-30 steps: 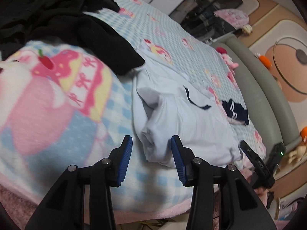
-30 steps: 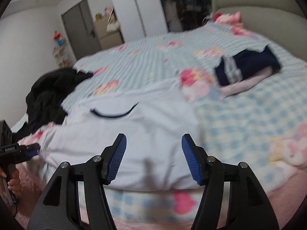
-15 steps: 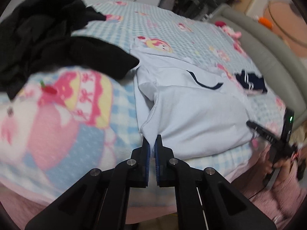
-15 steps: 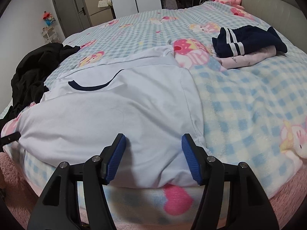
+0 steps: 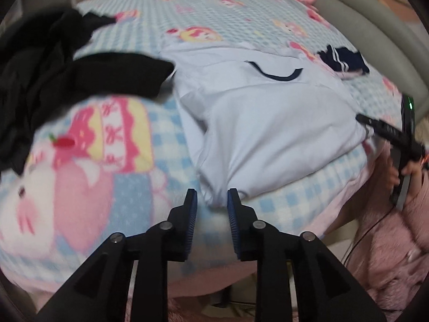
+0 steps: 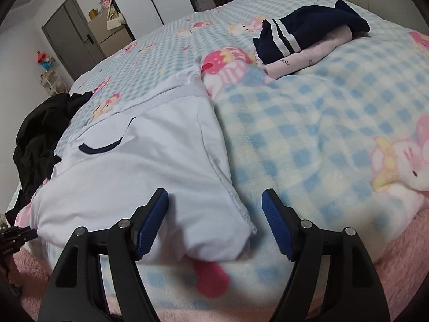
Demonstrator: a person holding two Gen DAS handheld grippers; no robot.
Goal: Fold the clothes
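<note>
A pale blue shirt (image 5: 270, 123) with a dark navy neckline is spread at the near edge of the bed (image 6: 308, 123), on a blue-and-white checked blanket printed with pink cartoon figures. In the left wrist view the left hand-held gripper (image 5: 211, 201) is seen at the shirt's near left corner; its jaws are opening and stand at a narrow gap, with a bunched fold of the hem lying between the blue pads, which are not pressed on it. In the right wrist view the right hand-held gripper (image 6: 214, 201) is held over the shirt's near right corner; its jaws are opening wide, the left pad set against the cloth and the right pad out over the blanket, nothing being clamped. A heap of black clothes (image 5: 53, 80) is piled to the left of the shirt. A folded navy garment with white stripes (image 6: 308, 30) is laid on a pink one (image 6: 300, 59) far to the right.
</note>
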